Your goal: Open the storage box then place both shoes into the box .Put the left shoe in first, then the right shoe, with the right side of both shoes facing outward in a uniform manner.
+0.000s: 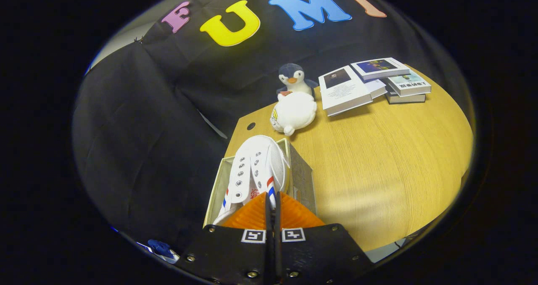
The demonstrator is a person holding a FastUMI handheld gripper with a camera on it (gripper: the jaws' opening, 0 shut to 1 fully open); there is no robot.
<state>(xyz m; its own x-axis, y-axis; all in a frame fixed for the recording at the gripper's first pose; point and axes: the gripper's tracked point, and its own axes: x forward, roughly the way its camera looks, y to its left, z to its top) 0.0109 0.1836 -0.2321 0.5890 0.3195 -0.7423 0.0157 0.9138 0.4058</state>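
A white canvas shoe with red and blue stripes hangs with its toe pointing away from me, over and partly inside the open storage box. The box has pale inner walls and a grey patterned outer side, and it stands at the left edge of the wooden table. My gripper is shut on the shoe's striped side edge near the opening, with both fingers pressed together around it. The heel end and the bottom of the box are hidden behind my fingers.
Beyond the box lies a round white plush, and a penguin plush stands behind it. Several books are stacked at the far right of the table. Bare wood stretches to the right of the box.
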